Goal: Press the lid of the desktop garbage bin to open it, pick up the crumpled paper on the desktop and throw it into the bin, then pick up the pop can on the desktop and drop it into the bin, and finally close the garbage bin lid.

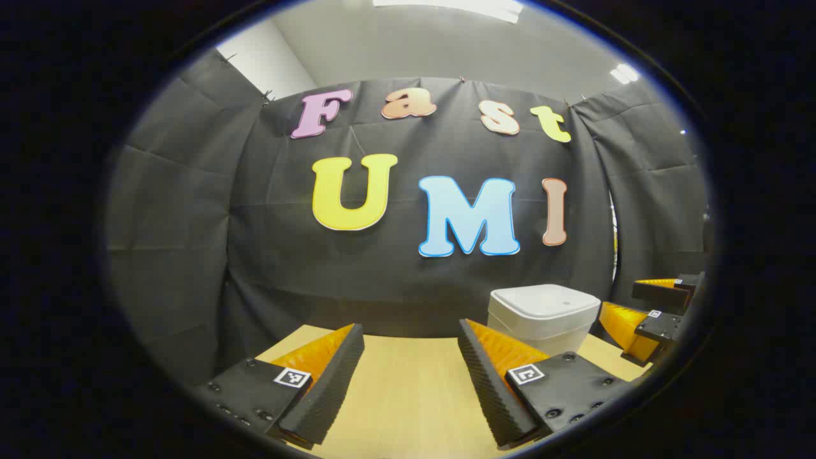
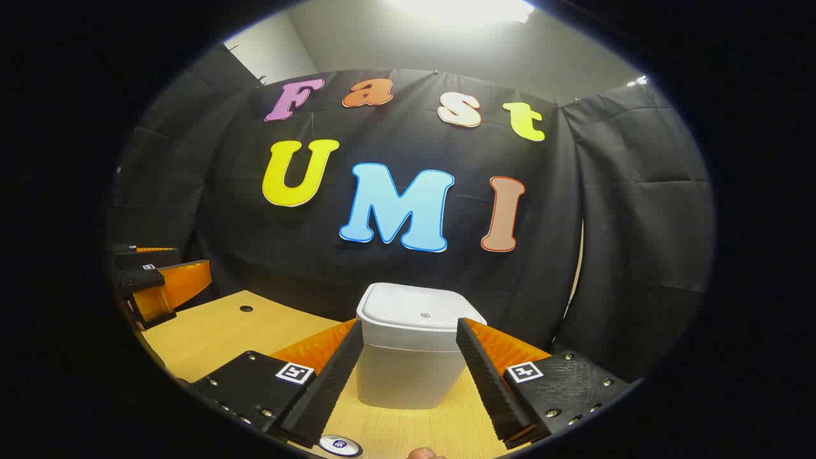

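A white desktop bin [image 2: 414,357] with its lid [image 2: 417,310] down stands on the wooden table, straight ahead of my right gripper [image 2: 409,324]. That gripper is open; its fingers frame the bin without touching it. The top of a pop can [image 2: 340,445] peeks in at the bottom edge, just under the left finger. In the left gripper view the bin [image 1: 542,319] sits ahead to the right. My left gripper [image 1: 411,328] is open above bare table with nothing between its fingers. The right gripper [image 1: 656,306] appears beyond the bin, at the far right.
The wooden table [image 2: 223,331] runs back to the black cloth wall and has a small round hole [image 2: 245,308] near its far left. The left gripper [image 2: 159,287] hovers at the table's left side. A small brownish rounded thing [image 2: 424,454] shows at the bottom edge.
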`<state>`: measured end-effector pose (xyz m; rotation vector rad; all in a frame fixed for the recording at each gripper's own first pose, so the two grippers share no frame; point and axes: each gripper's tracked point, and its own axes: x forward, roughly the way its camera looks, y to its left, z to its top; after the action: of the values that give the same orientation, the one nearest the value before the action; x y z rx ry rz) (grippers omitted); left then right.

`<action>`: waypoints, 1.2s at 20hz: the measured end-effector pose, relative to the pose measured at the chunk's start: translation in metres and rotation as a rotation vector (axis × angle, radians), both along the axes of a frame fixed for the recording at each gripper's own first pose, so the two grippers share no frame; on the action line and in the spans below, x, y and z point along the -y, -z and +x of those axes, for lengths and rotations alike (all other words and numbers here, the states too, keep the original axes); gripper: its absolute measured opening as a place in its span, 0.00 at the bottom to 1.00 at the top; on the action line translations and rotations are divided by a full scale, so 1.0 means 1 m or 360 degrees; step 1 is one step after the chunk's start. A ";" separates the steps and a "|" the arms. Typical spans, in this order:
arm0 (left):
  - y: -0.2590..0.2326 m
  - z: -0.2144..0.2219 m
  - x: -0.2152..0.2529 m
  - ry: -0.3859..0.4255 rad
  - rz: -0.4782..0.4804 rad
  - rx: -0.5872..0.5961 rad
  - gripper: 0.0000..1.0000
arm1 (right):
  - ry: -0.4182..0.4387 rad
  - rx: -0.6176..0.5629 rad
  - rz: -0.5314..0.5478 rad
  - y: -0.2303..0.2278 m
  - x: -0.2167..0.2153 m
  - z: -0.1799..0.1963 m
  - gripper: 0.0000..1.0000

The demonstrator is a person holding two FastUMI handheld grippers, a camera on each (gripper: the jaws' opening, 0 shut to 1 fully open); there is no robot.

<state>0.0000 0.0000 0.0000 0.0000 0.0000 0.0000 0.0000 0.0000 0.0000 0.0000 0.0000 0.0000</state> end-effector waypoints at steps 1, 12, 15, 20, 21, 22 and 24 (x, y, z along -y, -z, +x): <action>0.001 0.000 0.001 0.0005 0.0001 -0.0005 0.98 | 0.0006 -0.0003 -0.0009 0.000 0.001 0.000 0.94; 0.003 0.002 -0.003 0.0005 0.0032 -0.0026 0.98 | -0.0007 -0.0084 -0.0001 0.004 -0.002 -0.001 0.94; 0.006 0.002 0.001 0.0020 0.0008 -0.0048 0.98 | -0.0017 -0.0092 -0.0007 0.004 -0.003 0.000 0.94; 0.006 0.003 0.002 0.0039 0.0011 -0.0057 0.98 | -0.0011 -0.0096 0.0005 0.003 -0.009 -0.001 0.85; 0.006 0.005 0.003 0.0039 0.0017 -0.0060 0.98 | 0.0007 -0.0095 0.0008 0.003 -0.010 0.000 0.81; 0.006 0.004 0.001 0.0037 0.0017 -0.0060 0.98 | 0.0015 -0.0105 0.0008 0.003 -0.012 -0.003 0.70; 0.006 0.004 0.000 0.0038 0.0017 -0.0062 0.98 | 0.0040 -0.0115 0.0009 0.006 -0.009 -0.002 0.67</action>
<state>0.0044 -0.0004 -0.0061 0.0106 0.0388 -0.0242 -0.0019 0.0089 -0.0057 0.0057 0.0723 -0.0254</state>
